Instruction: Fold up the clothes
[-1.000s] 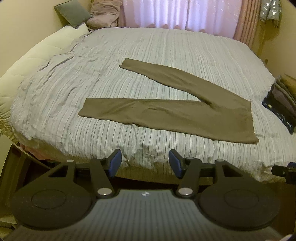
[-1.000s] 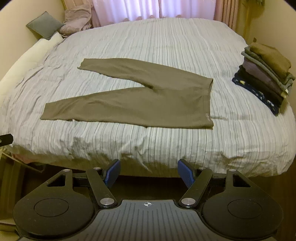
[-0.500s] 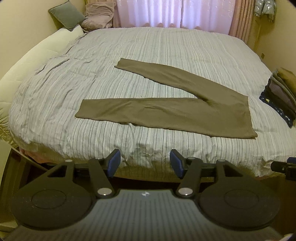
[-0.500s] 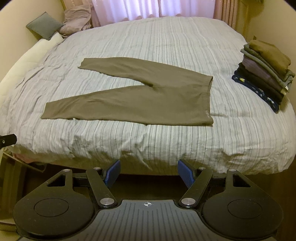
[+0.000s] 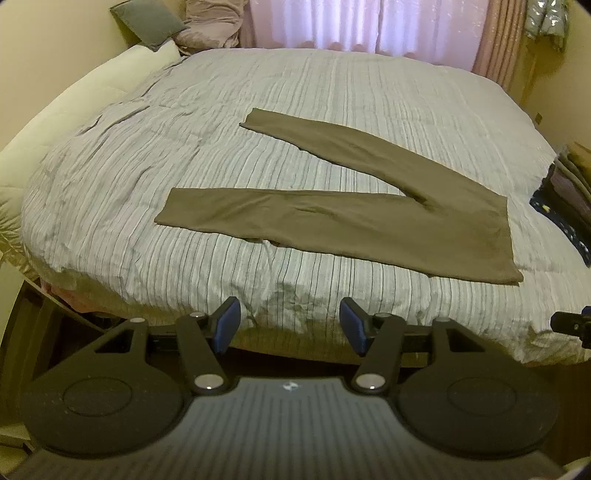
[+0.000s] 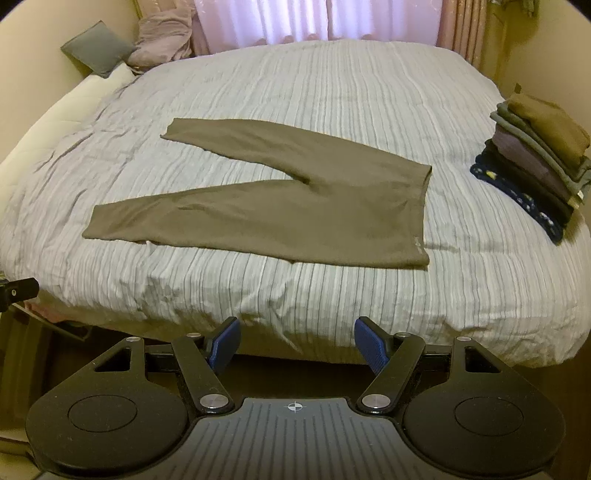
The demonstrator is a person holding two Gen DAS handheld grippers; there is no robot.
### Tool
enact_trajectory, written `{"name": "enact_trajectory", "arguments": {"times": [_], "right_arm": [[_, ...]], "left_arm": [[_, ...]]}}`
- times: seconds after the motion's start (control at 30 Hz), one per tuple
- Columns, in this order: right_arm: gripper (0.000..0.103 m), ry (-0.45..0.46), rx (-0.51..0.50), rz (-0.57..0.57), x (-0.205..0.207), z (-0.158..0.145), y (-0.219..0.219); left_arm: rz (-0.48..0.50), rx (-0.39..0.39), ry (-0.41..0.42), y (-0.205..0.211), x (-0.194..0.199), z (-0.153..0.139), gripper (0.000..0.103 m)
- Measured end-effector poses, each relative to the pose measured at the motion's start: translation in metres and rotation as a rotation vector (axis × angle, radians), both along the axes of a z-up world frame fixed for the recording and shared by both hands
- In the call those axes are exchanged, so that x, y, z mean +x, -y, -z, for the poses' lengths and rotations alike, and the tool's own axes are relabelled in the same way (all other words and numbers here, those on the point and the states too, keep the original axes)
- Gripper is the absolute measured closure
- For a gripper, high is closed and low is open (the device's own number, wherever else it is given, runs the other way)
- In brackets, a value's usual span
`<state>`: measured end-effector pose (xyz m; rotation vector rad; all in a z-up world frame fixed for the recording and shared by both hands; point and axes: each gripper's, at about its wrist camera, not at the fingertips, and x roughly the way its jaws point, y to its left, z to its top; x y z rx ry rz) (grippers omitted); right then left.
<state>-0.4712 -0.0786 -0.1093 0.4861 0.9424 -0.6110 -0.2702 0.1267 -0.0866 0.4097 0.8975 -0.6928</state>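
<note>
A pair of olive-brown trousers (image 5: 369,221) lies flat on a bed covered with a grey striped quilt (image 5: 258,92). The two legs spread apart in a V shape, their cuffs pointing to the left side of the view, and the waistband sits on the right, near the front edge of the bed. The trousers are not yet folded.

The left gripper (image 5: 290,325) hangs in front of the bed's near edge, its blue-padded fingers spread wide with nothing between them. It touches no cloth. The right gripper (image 6: 297,345) is held the same way, fingers spread and empty, also short of the bed's edge and apart from the trousers (image 6: 288,210).

On the right side of the bed, well apart from the trousers, stands a stack of folded clothes (image 6: 535,158), brown on top and dark blue at the bottom. At the far left corner a grey pillow (image 6: 98,46) leans beside a crumpled pink bundle (image 6: 162,40). Pale curtains (image 6: 314,18) hang behind the bed.
</note>
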Motion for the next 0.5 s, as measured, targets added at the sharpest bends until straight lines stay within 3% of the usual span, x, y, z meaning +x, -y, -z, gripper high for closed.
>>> {"name": "enact_trajectory", "arguments": {"times": [0.5], "right_arm": [[0.031, -0.016, 0.028, -0.032, 0.033, 0.014, 0.028]], "left_arm": [[-0.06, 0.022, -0.02, 0.014, 0.04, 0.016, 0.047]]}}
